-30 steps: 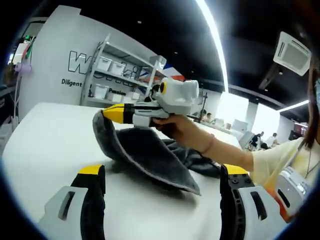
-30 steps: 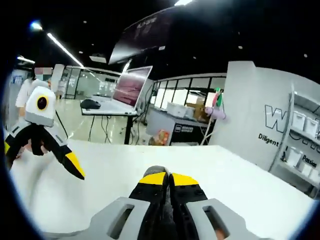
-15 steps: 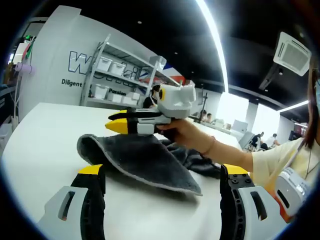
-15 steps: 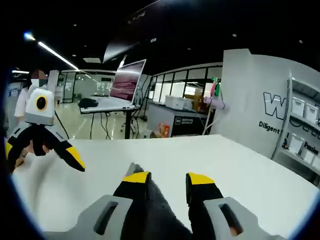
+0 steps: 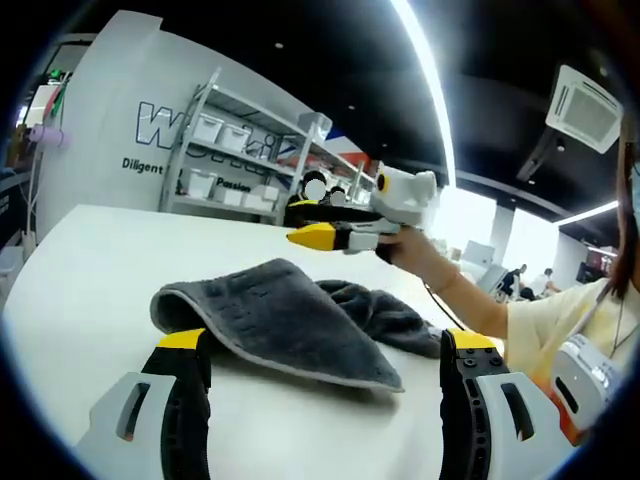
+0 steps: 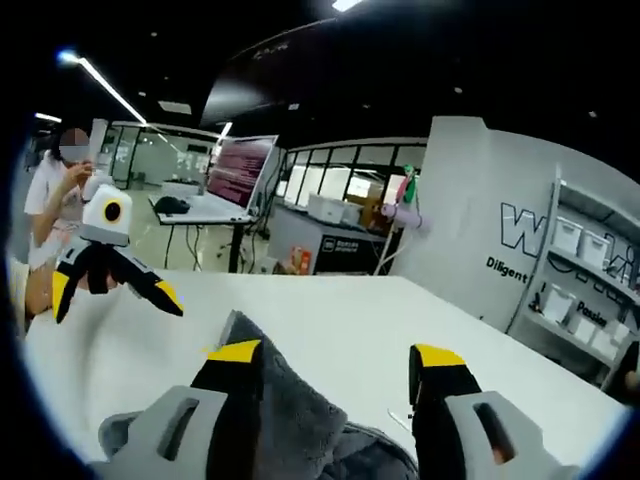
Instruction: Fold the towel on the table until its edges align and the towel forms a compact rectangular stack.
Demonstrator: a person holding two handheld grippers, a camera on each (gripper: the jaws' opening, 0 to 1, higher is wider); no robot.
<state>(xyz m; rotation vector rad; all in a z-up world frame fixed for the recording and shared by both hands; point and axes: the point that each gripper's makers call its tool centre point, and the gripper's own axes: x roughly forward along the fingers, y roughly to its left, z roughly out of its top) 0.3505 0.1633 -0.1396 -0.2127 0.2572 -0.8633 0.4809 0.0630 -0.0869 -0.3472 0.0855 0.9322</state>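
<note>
The grey towel (image 5: 285,318) lies on the white table (image 5: 90,270), folded over on itself, with a rumpled part behind it toward the right. My left gripper (image 5: 325,345) is open, low at the table's near edge, its yellow-tipped jaws on either side of the towel's front. My right gripper (image 5: 300,222), in a hand, hovers open above the towel's far side and holds nothing. In the right gripper view my right gripper (image 6: 336,355) stands open just over the towel (image 6: 290,425), and the left gripper (image 6: 112,293) shows open at the left.
A white wall with large letters and a shelf rack of bins (image 5: 225,150) stand behind the table. A desk with a monitor (image 6: 235,175) and a standing person (image 6: 55,190) are beyond the table's far side. The person's sleeve (image 5: 560,320) is at the right.
The right gripper let go of the towel's lifted edge, opened, and drew back up and to the right. The fold dropped flat onto the towel. The left gripper stayed put.
</note>
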